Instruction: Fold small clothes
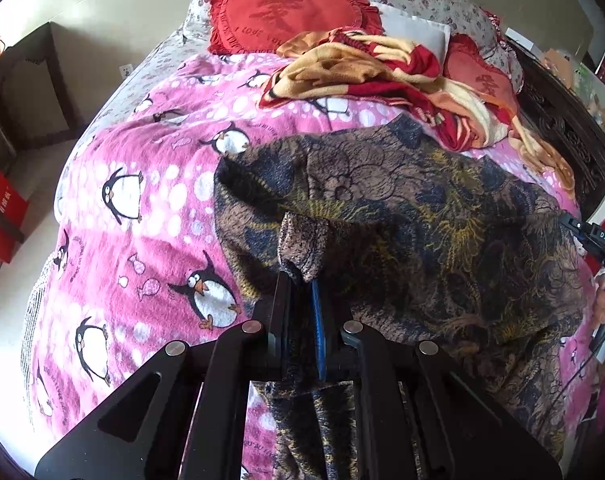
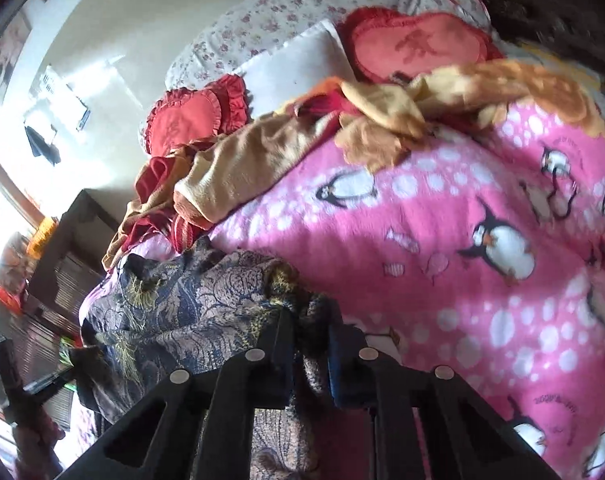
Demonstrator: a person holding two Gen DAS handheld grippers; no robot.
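On the pink penguin blanket (image 1: 150, 208) lies the dark paisley garment (image 1: 422, 220), both grippers pinching its edge: left gripper (image 1: 302, 280), right gripper (image 2: 308, 320). Grasping looks done; next, lift both corners evenly and fold across.

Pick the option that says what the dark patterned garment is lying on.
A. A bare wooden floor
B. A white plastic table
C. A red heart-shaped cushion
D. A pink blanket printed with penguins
D: the dark patterned garment is spread over the pink penguin blanket that covers the bed, while the red heart cushions lie farther back near the head of the bed.
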